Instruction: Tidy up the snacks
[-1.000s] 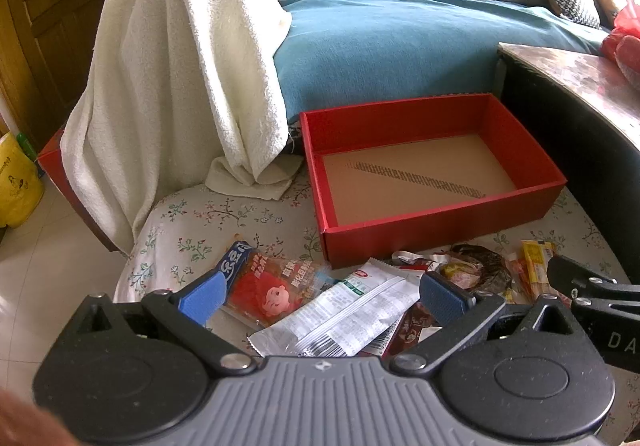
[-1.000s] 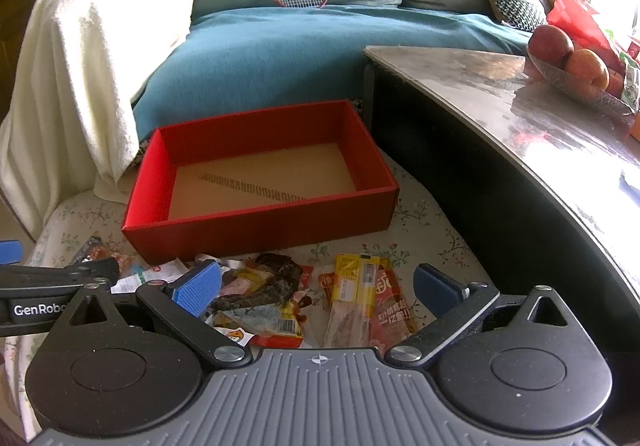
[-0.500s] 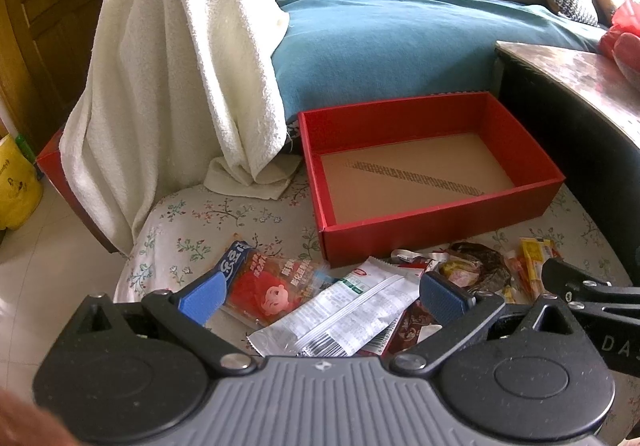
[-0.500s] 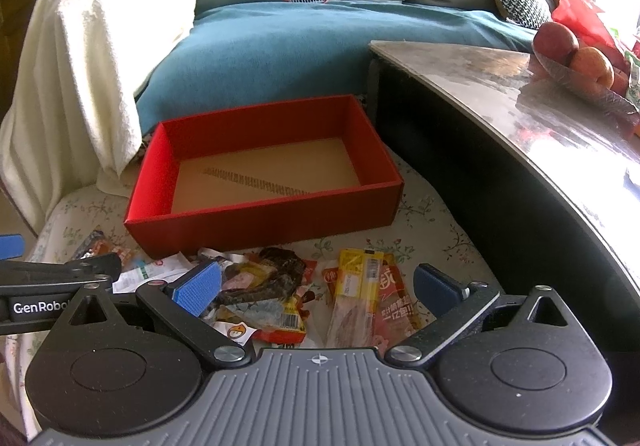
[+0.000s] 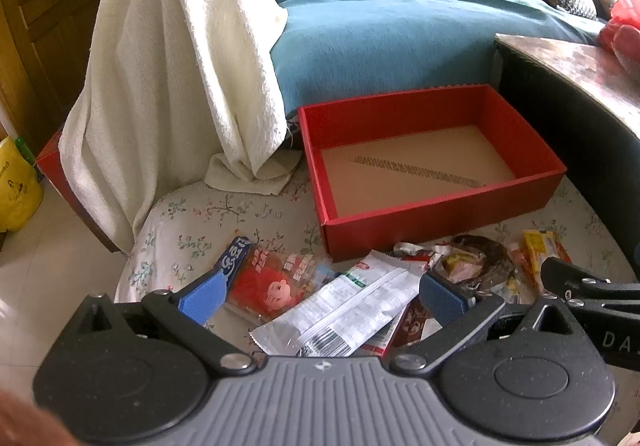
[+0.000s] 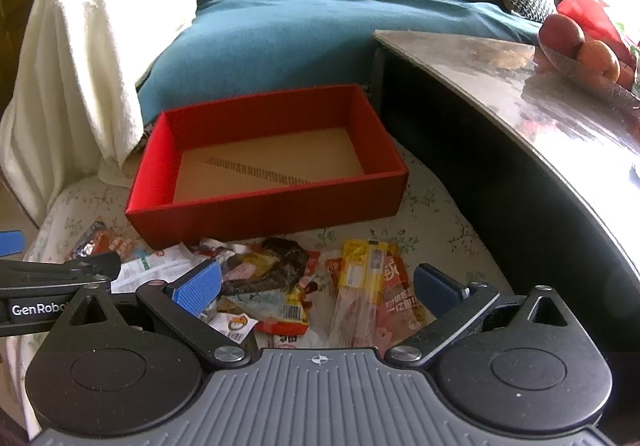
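Snacks point(image 6: 280, 286) loose before red box point(image 5: 440, 214); both tools spread.

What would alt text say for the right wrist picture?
An open right gripper hovers over snack packets scattered on a floral cushion, in front of an empty red box. A dark table with a fruit bowl stands to the right.

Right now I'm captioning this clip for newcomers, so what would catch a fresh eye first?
The red box stands open with nothing inside it, on the floral cushion. A heap of snack packets lies just in front of it, with both the left gripper and right gripper open above the pile. Behind, a white towel drapes beside the teal sofa.
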The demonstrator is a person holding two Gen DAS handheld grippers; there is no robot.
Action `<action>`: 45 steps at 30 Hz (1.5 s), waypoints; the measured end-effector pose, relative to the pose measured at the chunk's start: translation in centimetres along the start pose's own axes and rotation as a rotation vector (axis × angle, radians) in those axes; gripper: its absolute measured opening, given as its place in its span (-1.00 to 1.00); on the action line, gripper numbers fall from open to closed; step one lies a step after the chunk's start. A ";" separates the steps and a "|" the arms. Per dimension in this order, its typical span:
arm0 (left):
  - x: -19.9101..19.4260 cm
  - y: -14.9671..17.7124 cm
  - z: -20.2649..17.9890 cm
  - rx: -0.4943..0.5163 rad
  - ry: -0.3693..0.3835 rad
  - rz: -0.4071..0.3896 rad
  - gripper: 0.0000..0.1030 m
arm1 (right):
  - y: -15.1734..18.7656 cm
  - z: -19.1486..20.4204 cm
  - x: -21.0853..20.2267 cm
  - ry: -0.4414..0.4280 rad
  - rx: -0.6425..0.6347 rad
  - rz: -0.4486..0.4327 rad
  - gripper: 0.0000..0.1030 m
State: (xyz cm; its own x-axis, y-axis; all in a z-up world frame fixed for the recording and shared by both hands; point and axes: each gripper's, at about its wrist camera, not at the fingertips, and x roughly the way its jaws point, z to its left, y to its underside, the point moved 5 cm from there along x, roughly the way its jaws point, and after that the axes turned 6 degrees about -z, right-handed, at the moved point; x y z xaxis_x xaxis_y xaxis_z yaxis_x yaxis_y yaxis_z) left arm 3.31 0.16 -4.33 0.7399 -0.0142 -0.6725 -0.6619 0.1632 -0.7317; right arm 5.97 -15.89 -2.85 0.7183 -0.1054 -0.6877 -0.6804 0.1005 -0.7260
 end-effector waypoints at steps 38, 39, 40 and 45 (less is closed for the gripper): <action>0.5 2.9 0.4 0.120 0.108 0.112 0.83 | -0.5 1.5 -3.2 -0.122 -0.040 -0.138 1.00; 0.7 2.8 0.5 0.132 0.102 0.109 0.83 | 0.0 1.3 -2.1 -0.148 -0.014 -0.056 1.00; 0.9 2.6 0.6 0.145 0.092 0.108 0.83 | 0.5 1.0 -1.2 -0.168 0.014 0.008 1.00; 2.2 2.0 1.1 0.169 0.126 0.120 0.83 | 0.2 -0.9 0.0 -0.140 0.119 0.052 1.00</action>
State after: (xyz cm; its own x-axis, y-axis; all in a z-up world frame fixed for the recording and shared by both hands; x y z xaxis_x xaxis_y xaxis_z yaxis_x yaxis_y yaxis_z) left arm 3.71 1.51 -7.17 0.6292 -0.1064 -0.7700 -0.7067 0.3342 -0.6236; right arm 5.74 -16.74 -3.01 0.7017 0.0411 -0.7113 -0.7008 0.2197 -0.6787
